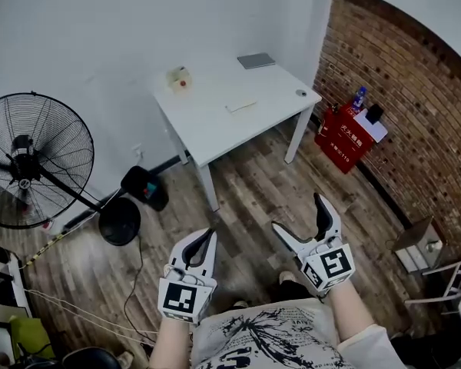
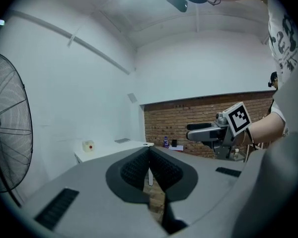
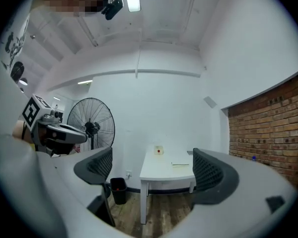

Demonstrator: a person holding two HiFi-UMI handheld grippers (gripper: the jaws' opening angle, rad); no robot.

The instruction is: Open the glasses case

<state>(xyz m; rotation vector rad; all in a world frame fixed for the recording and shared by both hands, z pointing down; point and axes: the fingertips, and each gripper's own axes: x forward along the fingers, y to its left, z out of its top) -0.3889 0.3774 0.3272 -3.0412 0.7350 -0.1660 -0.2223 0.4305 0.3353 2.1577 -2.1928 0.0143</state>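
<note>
Left tool point(image 1: 206, 241) pinched together, empty; right tool point(image 1: 298, 214) spread wide, likely readied to grasp. Both are well short of the bench point(image 1: 215, 133) ahead, where what may be the case point(image 1: 240, 105) lies.

A white table point(image 1: 215, 125) is set on a wood-plank floor point(image 1: 246, 198), close to a white wall. Four things are laid on the table: a small pale box point(image 1: 180, 78) with a red dot, a flat grey slab point(image 1: 256, 60), a thin pale sheet point(image 1: 240, 106) near the middle, and a small dark disc point(image 1: 301, 93) by one edge. On the floor are placed a fan base point(image 1: 119, 221), a black bin point(image 1: 144, 187), a red box point(image 1: 344, 138) and trailing cables point(image 1: 77, 310).
</note>
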